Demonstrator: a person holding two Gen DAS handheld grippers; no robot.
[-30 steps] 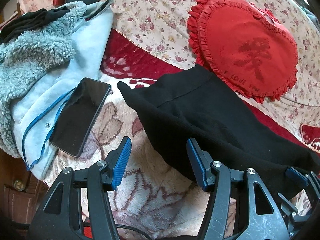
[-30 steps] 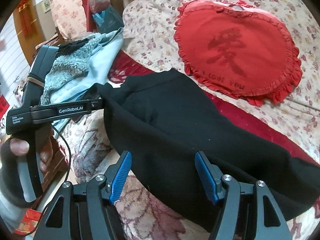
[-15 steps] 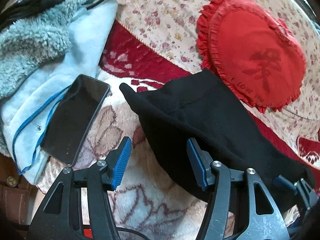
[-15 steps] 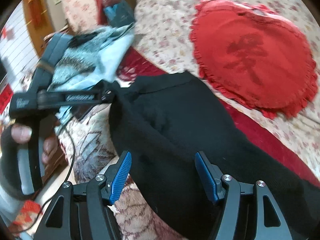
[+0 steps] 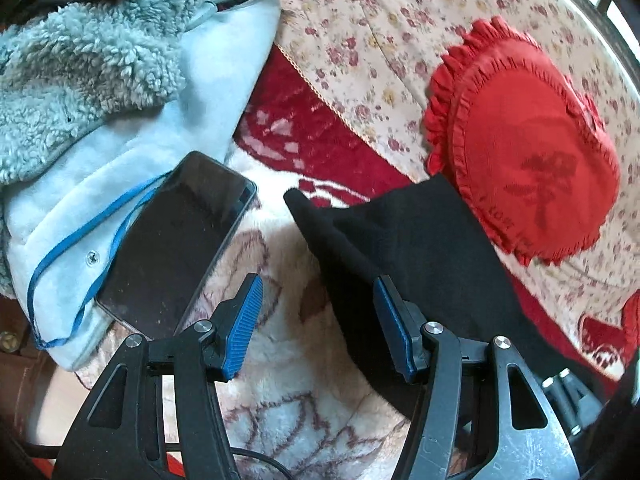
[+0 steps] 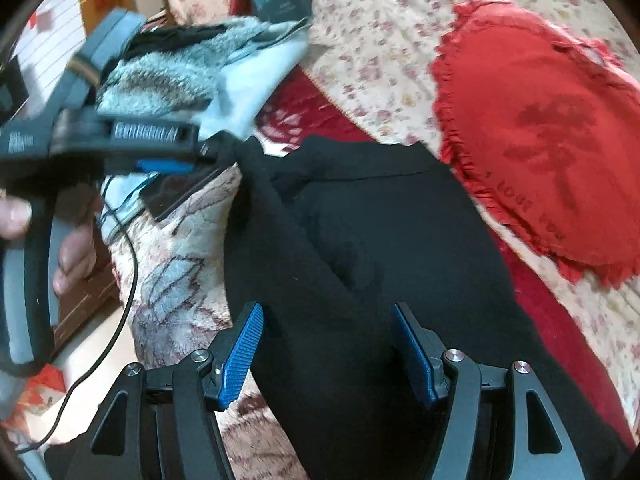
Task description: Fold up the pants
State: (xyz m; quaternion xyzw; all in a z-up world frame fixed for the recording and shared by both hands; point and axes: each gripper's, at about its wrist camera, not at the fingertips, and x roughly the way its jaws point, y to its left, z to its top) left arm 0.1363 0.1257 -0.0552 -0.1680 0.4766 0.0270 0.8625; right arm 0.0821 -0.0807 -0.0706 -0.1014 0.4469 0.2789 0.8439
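The black pants lie on the plush floral blanket, their pointed corner aimed at the far left. They also show in the right wrist view. My left gripper is open, its jaws wide apart, with the pants' left edge beside its right finger. In the right wrist view the left gripper reaches the pants' far corner. My right gripper is open and hovers over the middle of the pants.
A dark phone lies on a pale blue fleece jacket at the left. A red heart-shaped cushion rests on the floral cover at the right. The bed edge and wooden furniture are at the lower left.
Both grippers have moved forward and to the left along the pants. The left gripper has come up to the pants' far corner. Both stay open.
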